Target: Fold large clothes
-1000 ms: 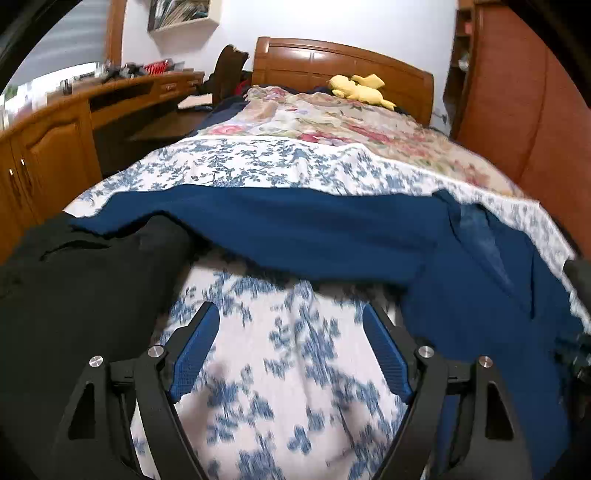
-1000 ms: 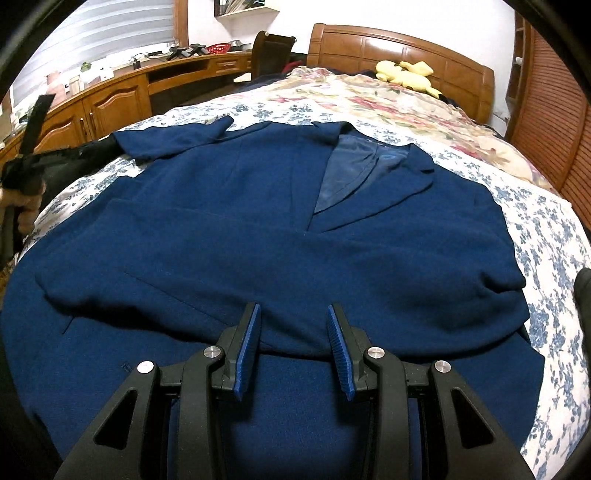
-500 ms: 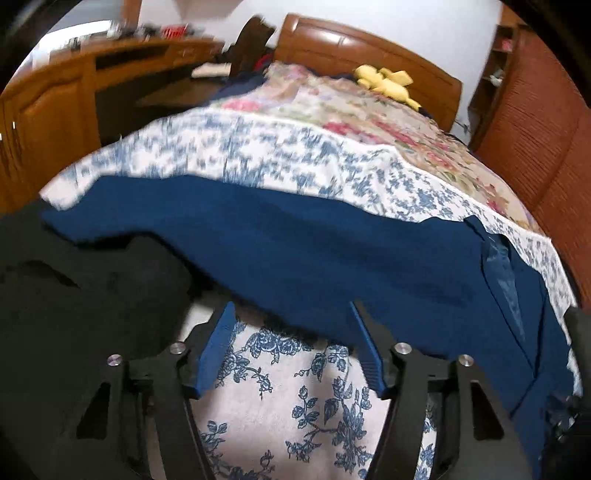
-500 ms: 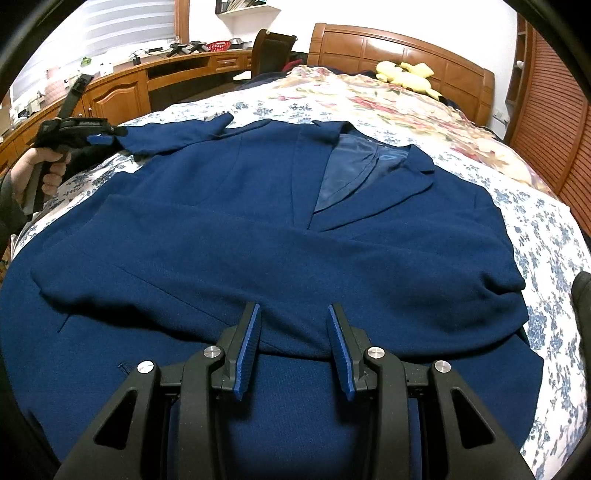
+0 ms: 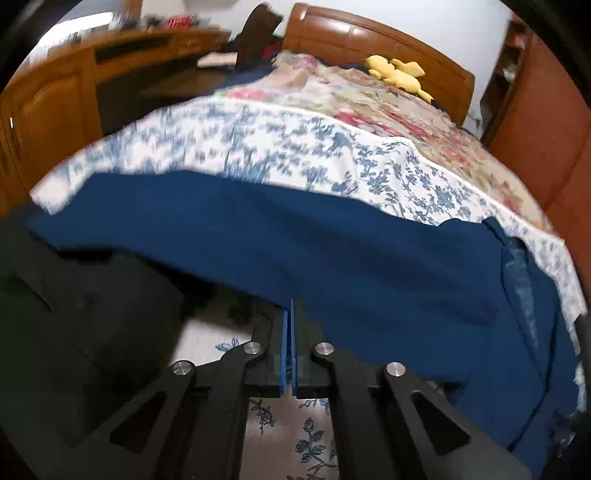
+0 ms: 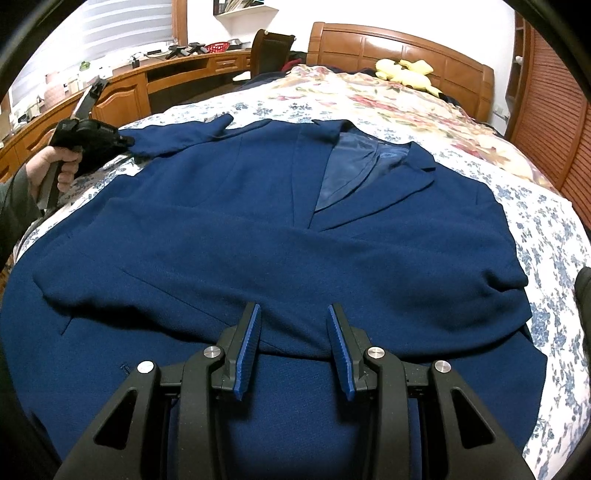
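Blue jacket: flat on bed, sleeve crosswise, centre frame. Left tongs: clamped shut at sleeve's near edge, nearer. Right tongs: parted, empty, over hem.

We are looking across a bed covered by a blue-and-white floral sheet, with a pink-and-cream floral quilt lying toward 12 o'clock. A curved wooden headboard is standing against a white wall. A yellow plush toy is resting just before it. At 10 o'clock a long wooden desk with cabinets is running along the room, cluttered on top, beneath a window with pale blinds glowing with light. A dark chair is sitting at 11 o'clock. Slatted wooden doors are rising at 2 o'clock.
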A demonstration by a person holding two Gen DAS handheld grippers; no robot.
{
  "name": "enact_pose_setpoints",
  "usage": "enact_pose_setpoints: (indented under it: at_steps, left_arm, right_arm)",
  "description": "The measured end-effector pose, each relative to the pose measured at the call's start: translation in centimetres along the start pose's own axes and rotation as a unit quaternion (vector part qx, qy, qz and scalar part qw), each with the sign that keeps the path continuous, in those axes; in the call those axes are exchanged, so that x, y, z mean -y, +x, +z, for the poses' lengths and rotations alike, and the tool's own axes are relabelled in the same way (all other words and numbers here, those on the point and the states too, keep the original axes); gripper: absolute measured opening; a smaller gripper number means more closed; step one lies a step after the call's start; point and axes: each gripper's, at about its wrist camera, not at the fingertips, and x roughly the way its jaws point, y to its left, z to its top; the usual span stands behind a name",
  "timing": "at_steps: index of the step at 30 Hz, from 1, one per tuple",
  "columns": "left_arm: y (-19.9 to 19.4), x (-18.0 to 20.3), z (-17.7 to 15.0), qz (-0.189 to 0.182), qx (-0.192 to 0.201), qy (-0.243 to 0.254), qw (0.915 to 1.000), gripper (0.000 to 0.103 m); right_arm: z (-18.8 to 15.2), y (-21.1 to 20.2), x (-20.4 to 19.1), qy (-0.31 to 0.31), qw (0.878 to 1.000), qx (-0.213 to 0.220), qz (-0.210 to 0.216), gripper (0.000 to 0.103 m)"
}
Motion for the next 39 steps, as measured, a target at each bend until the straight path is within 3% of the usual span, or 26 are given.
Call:
enact_pose_setpoints:
  at_steps: [9, 16, 19, 25, 36, 39]
  left_arm:
    - [-8.0, 8.3, 0.3, -0.047, 0.063, 0.089, 0.993, 0.001]
    - [-12.0, 14.1, -1.7, -0.093, 0.069, 0.152, 0.9816, 0.001]
    - [-12.1, 15.5, -2.7, -0.078, 0.065, 0.183, 0.9779, 0.001]
    - [-12.9, 15.8, -3.8, -0.065, 0.055, 0.202, 0.9758, 0.002]
    - [-14.8, 12.6, -5.0, -0.063, 0.058, 0.207, 0.9747, 0.004]
    - [-14.6, 11.6, -5.3, -0.048, 0.058, 0.202, 0.9765, 0.005]
  right_arm:
    - [-0.2, -0.4, -0.2, -0.002, 1.0, 0.005, 0.001, 0.039]
    - [-0.3, -0.6, 0.0, 0.001, 1.0, 0.009, -0.001, 0.039]
    - [-0.3, -0.6, -0.2, -0.002, 1.0, 0.011, -0.005, 0.039]
    - [-0.3, -0.7, -0.7, -0.006, 1.0, 0.011, -0.008, 0.039]
    - [-0.2, -0.6, -0.7, -0.009, 1.0, 0.01, -0.01, 0.039]
    - [-0.3, -0.6, -0.8, -0.011, 1.0, 0.01, -0.012, 0.039]
